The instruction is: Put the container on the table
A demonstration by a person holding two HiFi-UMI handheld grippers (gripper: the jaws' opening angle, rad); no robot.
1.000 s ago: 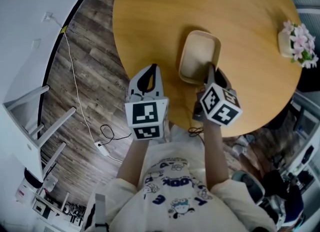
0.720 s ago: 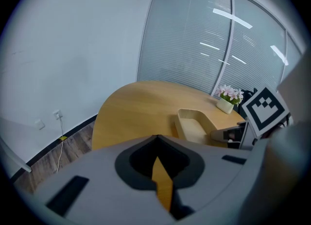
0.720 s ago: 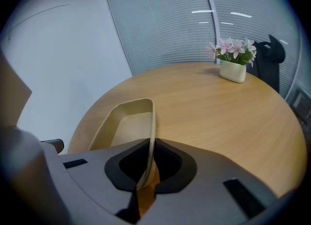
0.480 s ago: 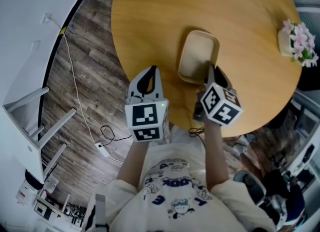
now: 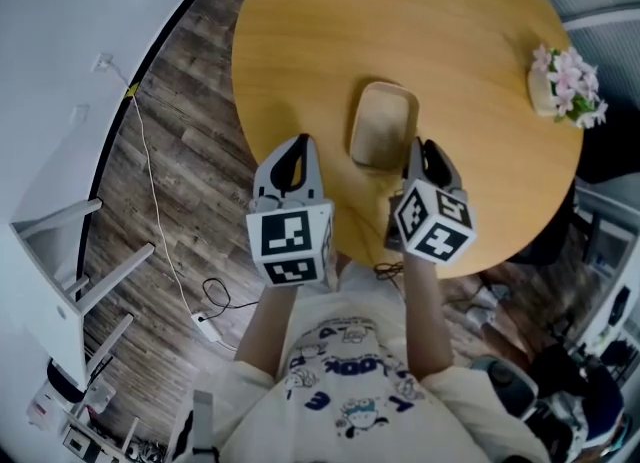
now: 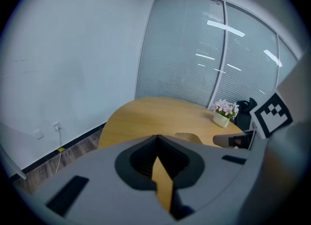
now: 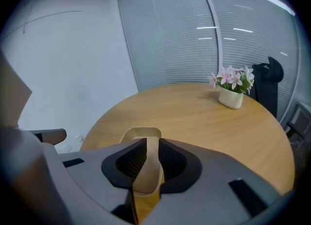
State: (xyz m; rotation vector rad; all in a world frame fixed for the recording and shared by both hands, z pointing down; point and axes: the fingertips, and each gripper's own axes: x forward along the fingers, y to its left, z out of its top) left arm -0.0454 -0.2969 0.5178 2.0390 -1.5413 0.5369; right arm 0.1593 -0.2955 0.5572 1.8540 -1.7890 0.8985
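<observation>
Round wooden counter (image 5: 460,31): beige container (image 5: 382,119), empty, at its near half. Right tongs (image 5: 414,149) clamped on the container's near rim, wall pinched between the jaws. Left tongs (image 5: 303,141) closed tip to tip, holding nothing, above the counter's near edge. Potted flowers (image 5: 562,86) at far right, well apart.

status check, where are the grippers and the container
Right gripper shut on container, near rim. Left gripper shut, empty, apart from it. Container over table, contact unclear. Flower pot at far edge, not in the way.
</observation>
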